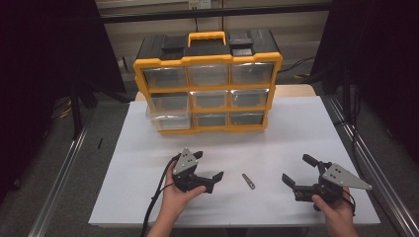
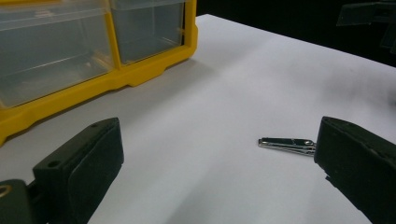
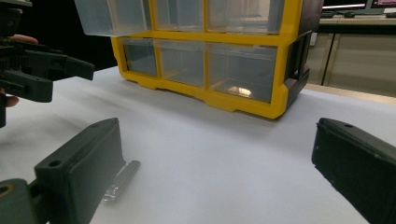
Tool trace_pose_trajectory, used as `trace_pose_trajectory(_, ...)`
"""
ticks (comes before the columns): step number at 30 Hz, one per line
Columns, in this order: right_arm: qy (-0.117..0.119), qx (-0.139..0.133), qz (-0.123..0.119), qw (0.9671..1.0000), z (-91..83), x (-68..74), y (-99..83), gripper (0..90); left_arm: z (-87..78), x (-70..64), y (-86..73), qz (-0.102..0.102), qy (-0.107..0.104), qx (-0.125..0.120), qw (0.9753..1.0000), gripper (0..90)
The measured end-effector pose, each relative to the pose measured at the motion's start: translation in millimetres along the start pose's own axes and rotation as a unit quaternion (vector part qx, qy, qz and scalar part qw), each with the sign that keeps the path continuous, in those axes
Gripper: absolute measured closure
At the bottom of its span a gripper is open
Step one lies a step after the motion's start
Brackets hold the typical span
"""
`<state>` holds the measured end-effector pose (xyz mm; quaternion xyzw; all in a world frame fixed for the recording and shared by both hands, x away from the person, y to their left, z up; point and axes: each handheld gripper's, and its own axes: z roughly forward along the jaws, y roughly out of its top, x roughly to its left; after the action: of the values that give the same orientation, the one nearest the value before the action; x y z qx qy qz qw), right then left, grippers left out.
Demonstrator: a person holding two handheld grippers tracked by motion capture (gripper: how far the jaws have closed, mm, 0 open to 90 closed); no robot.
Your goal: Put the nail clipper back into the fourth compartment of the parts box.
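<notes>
A small metal nail clipper [image 1: 248, 180] lies flat on the white table [image 1: 296, 133], between my two grippers. My left gripper [image 1: 210, 164] is open just left of it. In the left gripper view the nail clipper [image 2: 287, 143] lies beside the right jaw, touching neither jaw of the left gripper [image 2: 217, 144]. My right gripper [image 1: 295, 168] is open to the right of the clipper. In the right gripper view the nail clipper [image 3: 122, 179] lies by the left jaw of the right gripper [image 3: 215, 149], half hidden behind it.
A yellow and black drawer organizer [image 1: 207, 60] with clear drawers stands at the back of the table. One left-column drawer [image 3: 112, 16], above the bottom row, is pulled partway out. The table's metal frame rails [image 1: 64, 173] run along both sides.
</notes>
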<state>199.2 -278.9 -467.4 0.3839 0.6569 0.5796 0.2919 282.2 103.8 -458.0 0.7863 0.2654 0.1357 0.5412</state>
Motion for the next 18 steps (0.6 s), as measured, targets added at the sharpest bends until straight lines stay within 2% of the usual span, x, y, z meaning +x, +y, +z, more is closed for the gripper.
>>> trace_pose_trajectory(4,0.002,0.000,-0.001,1.0000,0.0,0.4,0.1,1.9,7.8,-5.1,3.0,0.005,-0.002,0.010,0.9999,1.7)
trace_pose_trajectory(10,0.000,-0.002,0.000,1.0000,0.2,0.1,0.1,1.8,19.9,-12.6,5.0,0.008,-0.023,0.015,0.9996,1.8)
trace_pose_trajectory(14,0.001,-0.001,0.000,1.0000,0.0,0.2,0.0,1.9,28.1,-16.9,6.6,0.008,-0.029,0.031,0.9991,1.9)
trace_pose_trajectory(18,0.002,-0.001,0.000,1.0000,-0.5,0.2,0.2,1.9,32.8,-18.9,7.0,0.010,-0.031,0.037,0.9988,1.9)
